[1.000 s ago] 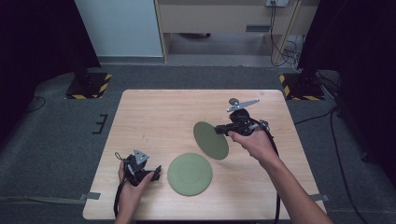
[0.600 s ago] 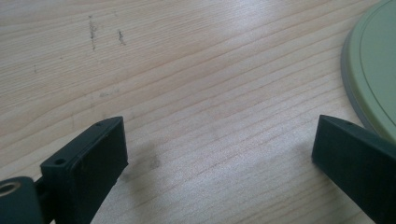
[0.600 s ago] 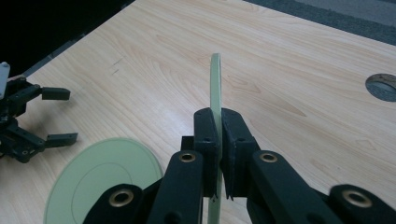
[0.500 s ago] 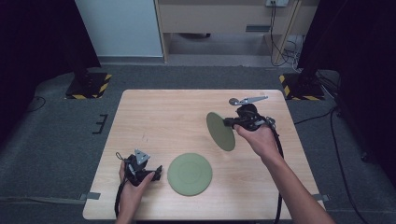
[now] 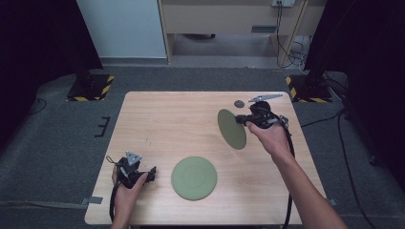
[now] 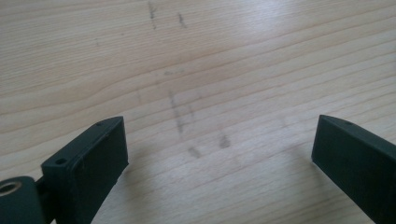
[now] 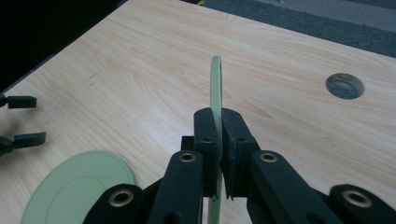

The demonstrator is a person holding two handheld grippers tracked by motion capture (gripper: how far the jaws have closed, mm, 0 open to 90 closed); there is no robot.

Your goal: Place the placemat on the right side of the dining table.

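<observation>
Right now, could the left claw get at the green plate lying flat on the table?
Probably yes. The left claw stands open and holds nothing, right beside the flat green plate, with bare table between them. The right claw holds the other plate farther off.

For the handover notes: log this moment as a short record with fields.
held plate: green plate, on edge and off the table, clamped at its rim by the right gripper
second plate: green plate lying flat near the table's front edge
left gripper: fingers wide apart, nothing between them, over bare wood
table: light wood, with a round grey hole near the far right
</observation>
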